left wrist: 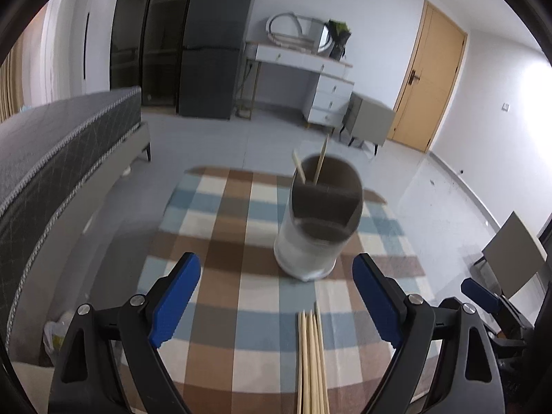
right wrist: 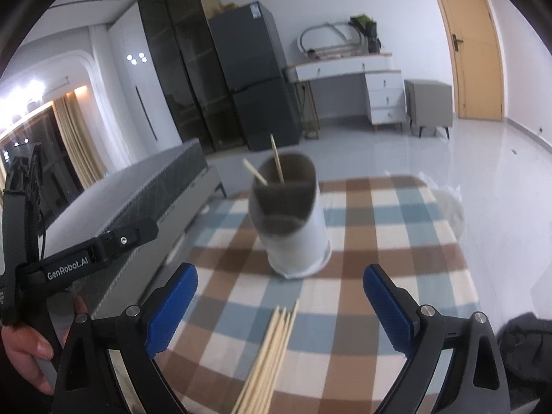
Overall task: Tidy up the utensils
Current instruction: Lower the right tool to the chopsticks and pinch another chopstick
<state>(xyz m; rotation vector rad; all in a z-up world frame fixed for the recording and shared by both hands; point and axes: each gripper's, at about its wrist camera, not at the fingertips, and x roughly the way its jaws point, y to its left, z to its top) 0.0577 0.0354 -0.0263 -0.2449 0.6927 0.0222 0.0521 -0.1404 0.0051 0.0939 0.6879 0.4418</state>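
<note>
A white utensil holder (left wrist: 310, 241) with a grey divided inside stands on the checked tablecloth (left wrist: 234, 241). Two wooden chopsticks (left wrist: 321, 162) lean in its far compartment. A bundle of several chopsticks (left wrist: 312, 362) lies on the cloth nearer to me. My left gripper (left wrist: 276, 296) is open and empty, above the bundle's tips. In the right wrist view the holder (right wrist: 296, 227), its two chopsticks (right wrist: 276, 158) and the bundle (right wrist: 272, 352) show too. My right gripper (right wrist: 279, 303) is open and empty above the bundle.
The table's left edge borders a dark grey bed (left wrist: 51, 158). The left gripper's body (right wrist: 86, 255) and a hand show at the left of the right wrist view. A fridge (left wrist: 214, 41), a white desk (left wrist: 303, 79) and a door (left wrist: 427, 82) stand far behind.
</note>
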